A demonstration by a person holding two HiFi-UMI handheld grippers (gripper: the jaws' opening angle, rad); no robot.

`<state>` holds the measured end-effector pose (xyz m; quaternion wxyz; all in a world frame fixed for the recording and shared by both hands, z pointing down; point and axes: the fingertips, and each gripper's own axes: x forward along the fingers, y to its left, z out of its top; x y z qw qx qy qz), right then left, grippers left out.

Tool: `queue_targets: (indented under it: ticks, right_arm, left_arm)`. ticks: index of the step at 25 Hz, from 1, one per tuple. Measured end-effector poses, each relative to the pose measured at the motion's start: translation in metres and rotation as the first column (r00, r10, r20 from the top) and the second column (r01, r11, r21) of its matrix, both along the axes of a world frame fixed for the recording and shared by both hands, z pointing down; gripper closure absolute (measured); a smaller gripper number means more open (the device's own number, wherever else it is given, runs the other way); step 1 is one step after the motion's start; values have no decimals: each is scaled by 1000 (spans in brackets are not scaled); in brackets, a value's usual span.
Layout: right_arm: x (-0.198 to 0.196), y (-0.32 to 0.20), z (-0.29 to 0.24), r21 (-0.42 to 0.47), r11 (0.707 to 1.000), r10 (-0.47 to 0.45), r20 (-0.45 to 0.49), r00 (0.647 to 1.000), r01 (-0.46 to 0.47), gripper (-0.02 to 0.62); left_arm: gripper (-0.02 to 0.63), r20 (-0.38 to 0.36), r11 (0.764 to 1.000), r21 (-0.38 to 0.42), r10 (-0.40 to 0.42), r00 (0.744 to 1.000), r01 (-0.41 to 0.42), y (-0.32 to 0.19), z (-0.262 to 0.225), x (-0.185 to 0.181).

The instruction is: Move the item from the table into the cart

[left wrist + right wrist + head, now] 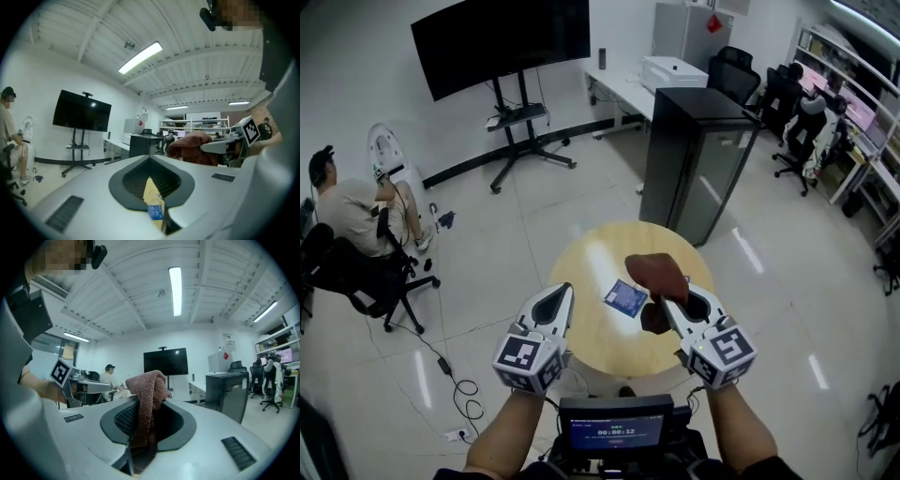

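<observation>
**Head view.** A round wooden table (600,352) stands in front of the person. The left gripper (561,295) is over its near left part. The right gripper (659,305) is over its near right part and carries a reddish-brown cloth (656,274), which bunches up beyond the jaw tips. A blue packet (625,298) lies flat on the table top between the two grippers, touching neither. A black cabinet (698,155) stands beyond the table. A wall screen on a stand (502,42) is at far left. A seated person (347,216) is at left.

**Left gripper view.** The jaws are pressed together. A thin yellow slip (152,199) with a blue patch stands pinched in the seam between them. Whether it belongs to the gripper cannot be told. The right gripper and its cloth show at right, held level and well apart from this gripper.

**Right gripper view.** The jaws are nearly together and pinch the cloth. Its folded top rises above the pads and a fold hangs down in the gap. The left gripper's marker cube (61,372) shows at left.
</observation>
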<state>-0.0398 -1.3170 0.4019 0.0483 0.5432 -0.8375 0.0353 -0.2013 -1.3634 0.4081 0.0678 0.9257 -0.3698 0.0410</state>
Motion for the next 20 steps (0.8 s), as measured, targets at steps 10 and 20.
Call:
queue_targets:
  ticks: [10, 20]
  right_arm:
    - [237, 182, -10, 60, 910, 407, 73, 911, -411, 531]
    - [553, 538, -40, 130, 688, 713, 65, 698, -714, 531]
  left_arm:
    - [606, -9, 919, 28, 394, 919, -393, 123, 4, 262]
    - [606, -52, 705, 50, 709, 703, -707, 432, -28, 635]
